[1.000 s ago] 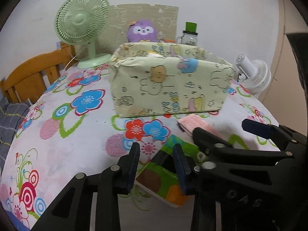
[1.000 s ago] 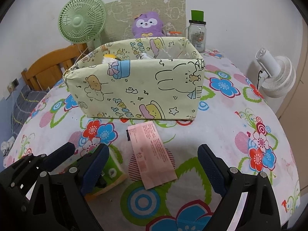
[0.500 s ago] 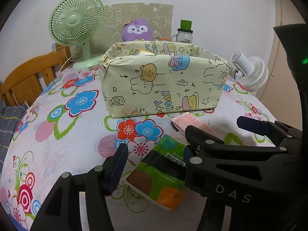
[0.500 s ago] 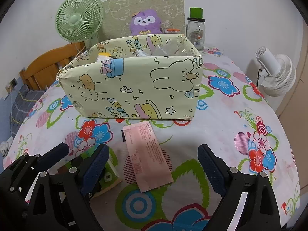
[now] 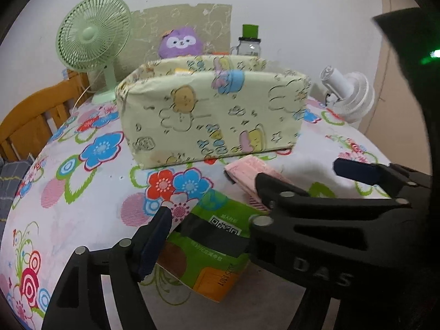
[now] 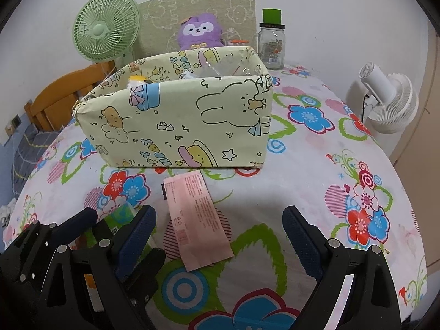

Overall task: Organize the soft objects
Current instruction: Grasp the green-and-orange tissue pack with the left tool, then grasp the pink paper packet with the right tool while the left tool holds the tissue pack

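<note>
Left claw point(image 5: 209, 236), jaws just opening, straddles the green tissue pack point(image 5: 209, 247) lying on the counter point(image 5: 82, 220) before the fabric storage box point(image 5: 211, 110); right claw point(image 6: 217, 236) gapes empty over the pink packet point(image 6: 198, 220), presumably next.

Glossy plastic wraps the green tissue pack point(image 5: 211, 244); the pink packet point(image 6: 196, 220) looks matt. The box point(image 6: 187, 126) wears creased printed paper, the counter point(image 6: 316, 170) floral cloth.
</note>
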The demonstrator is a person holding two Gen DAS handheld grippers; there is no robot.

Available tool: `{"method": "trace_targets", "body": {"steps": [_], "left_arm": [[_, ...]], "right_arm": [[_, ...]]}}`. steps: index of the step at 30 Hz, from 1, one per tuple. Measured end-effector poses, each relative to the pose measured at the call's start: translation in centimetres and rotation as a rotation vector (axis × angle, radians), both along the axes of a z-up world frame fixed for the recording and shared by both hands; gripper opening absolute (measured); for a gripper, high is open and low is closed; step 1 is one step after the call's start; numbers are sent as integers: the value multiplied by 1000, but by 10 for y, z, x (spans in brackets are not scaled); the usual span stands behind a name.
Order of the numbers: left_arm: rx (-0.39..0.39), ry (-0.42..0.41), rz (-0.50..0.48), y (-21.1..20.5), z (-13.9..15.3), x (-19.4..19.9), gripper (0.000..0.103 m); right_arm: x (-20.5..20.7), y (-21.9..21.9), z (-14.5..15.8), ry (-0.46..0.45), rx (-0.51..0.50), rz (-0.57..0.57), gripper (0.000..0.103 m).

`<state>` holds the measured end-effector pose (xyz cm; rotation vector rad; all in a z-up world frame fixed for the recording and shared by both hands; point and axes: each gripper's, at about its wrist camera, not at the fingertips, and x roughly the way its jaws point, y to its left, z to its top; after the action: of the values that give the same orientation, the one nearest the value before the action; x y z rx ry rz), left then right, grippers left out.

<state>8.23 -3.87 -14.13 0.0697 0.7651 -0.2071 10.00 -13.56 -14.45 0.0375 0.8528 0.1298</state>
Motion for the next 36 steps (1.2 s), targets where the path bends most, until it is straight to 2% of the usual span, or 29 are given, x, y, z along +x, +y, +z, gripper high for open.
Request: {"method": "trace_targets", "body": {"steps": [2, 6, 8, 11, 13, 20, 24, 26, 28, 30, 32, 36], "left_arm": [[15, 23, 21, 2, -5, 4, 78], [-9, 34, 35, 8, -6, 9, 66], [-7, 39, 45, 10, -6, 10, 65], [54, 32, 124, 14, -5, 14, 63], [55, 44, 153, 19, -6, 18, 63], [53, 57, 151, 22, -7, 19, 62], [46, 61, 151, 23, -7, 21, 62], [51, 59, 151, 21, -7, 20, 62], [55, 56, 151, 21, -7, 20, 62], [59, 54, 150, 21, -7, 19, 62], [66, 49, 149, 19, -8, 19, 62], [81, 41, 151, 17, -8, 17, 61]], "right_arm": [[1, 1, -1, 3, -1, 4, 95], [5, 5, -5, 20, 1, 17, 95], [7, 6, -7, 28, 4, 21, 95], [10, 8, -9, 33, -2, 27, 95], [13, 11, -11, 40, -12, 30, 92], [23, 15, -18, 78, 1, 38, 87], [24, 18, -18, 78, -9, 44, 80], [23, 21, -17, 76, -3, 59, 72], [21, 24, -15, 75, 3, 77, 59], [20, 26, -15, 73, 6, 84, 56], [18, 26, -14, 72, 12, 87, 45], [15, 25, -13, 74, 16, 75, 43]]}}
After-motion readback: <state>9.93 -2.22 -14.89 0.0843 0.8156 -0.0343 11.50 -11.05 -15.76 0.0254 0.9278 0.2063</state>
